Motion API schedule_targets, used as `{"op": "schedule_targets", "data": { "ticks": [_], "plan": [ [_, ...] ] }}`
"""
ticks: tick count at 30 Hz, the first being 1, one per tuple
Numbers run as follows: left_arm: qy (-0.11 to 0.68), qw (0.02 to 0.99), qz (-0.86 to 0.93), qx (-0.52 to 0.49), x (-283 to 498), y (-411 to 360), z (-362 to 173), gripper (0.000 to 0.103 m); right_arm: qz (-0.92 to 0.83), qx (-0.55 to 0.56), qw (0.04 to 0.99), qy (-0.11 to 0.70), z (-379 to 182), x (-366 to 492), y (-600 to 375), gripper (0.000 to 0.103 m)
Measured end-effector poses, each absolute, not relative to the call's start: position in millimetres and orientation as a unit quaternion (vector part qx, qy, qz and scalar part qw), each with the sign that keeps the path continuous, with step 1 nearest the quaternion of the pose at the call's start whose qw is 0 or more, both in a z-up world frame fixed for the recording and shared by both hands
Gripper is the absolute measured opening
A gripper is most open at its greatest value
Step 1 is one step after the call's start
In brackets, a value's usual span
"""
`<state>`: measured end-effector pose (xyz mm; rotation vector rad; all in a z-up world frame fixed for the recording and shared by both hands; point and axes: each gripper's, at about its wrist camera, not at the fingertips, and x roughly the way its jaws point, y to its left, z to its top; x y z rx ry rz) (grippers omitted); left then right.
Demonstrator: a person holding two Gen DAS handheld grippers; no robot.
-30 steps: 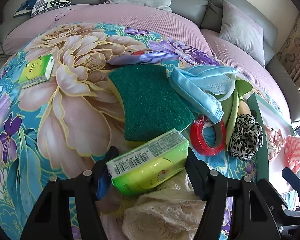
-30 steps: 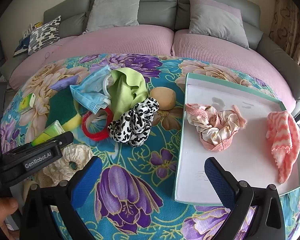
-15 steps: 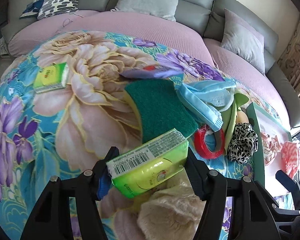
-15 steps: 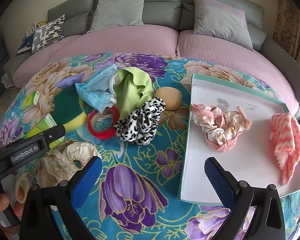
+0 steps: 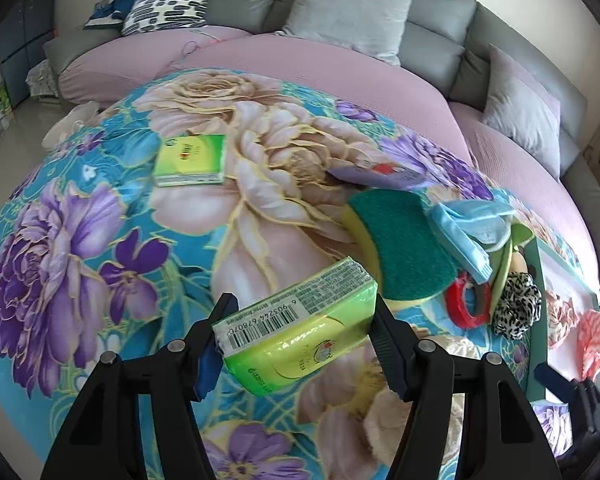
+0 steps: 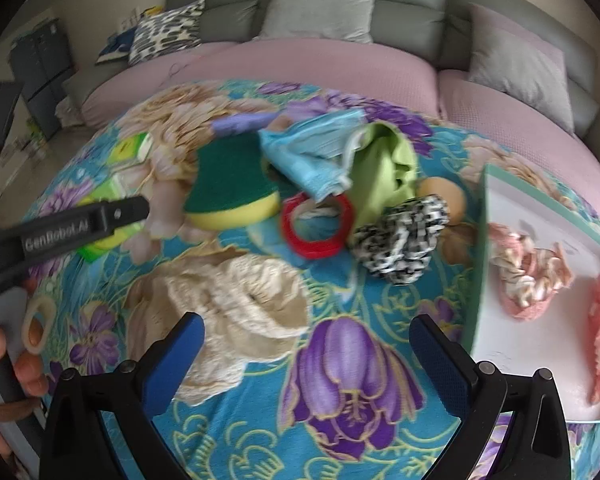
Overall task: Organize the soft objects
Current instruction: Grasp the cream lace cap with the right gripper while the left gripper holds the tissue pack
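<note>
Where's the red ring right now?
In the right wrist view the red ring lies on the floral cloth mid-table, between the green sponge and the leopard scrunchie.

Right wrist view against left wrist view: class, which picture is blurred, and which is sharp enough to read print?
Right wrist view: smeared throughout, the black-and-white scrunchie and red ring soft-edged. Left wrist view: sharp, the barcode digits legible on the green tissue pack in the left hand-held gripper. Both bulge from fisheye distortion.

Floral cloth-covered table [image 5: 100, 240]: tissue pack [image 5: 191, 155], sponge [image 5: 400, 248], lace cloth [image 6: 236, 300], tray [image 6: 540, 216].
</note>
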<state>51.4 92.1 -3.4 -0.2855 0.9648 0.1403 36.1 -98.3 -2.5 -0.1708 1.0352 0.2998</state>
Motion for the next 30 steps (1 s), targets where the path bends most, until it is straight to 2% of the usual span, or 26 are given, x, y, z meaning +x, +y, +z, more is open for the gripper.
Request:
{"op": "schedule_targets", "data": {
  "ticks": [13,21,23,29,30],
  "plan": [
    [0.463,0.869,0.083,-0.152,47,108,-6,0.067,0.159,-0.155,0.827,0.517,-38,30,-57,0.103],
    [0.465,0.868,0.084,-0.151,47,108,-7,0.067,0.153,-0.166,0.84,0.493,-42,35,-52,0.103],
    [0.466,0.868,0.084,-0.15,48,108,-8,0.067,0.147,-0.164,0.845,0.487,-40,37,-54,0.1],
    [0.469,0.866,0.084,-0.15,48,107,-9,0.067,0.125,-0.144,0.861,0.471,-36,47,-63,0.078],
    [0.469,0.866,0.084,-0.15,48,107,-9,0.067,0.124,-0.139,0.863,0.469,-34,47,-65,0.071]
  ]
}}
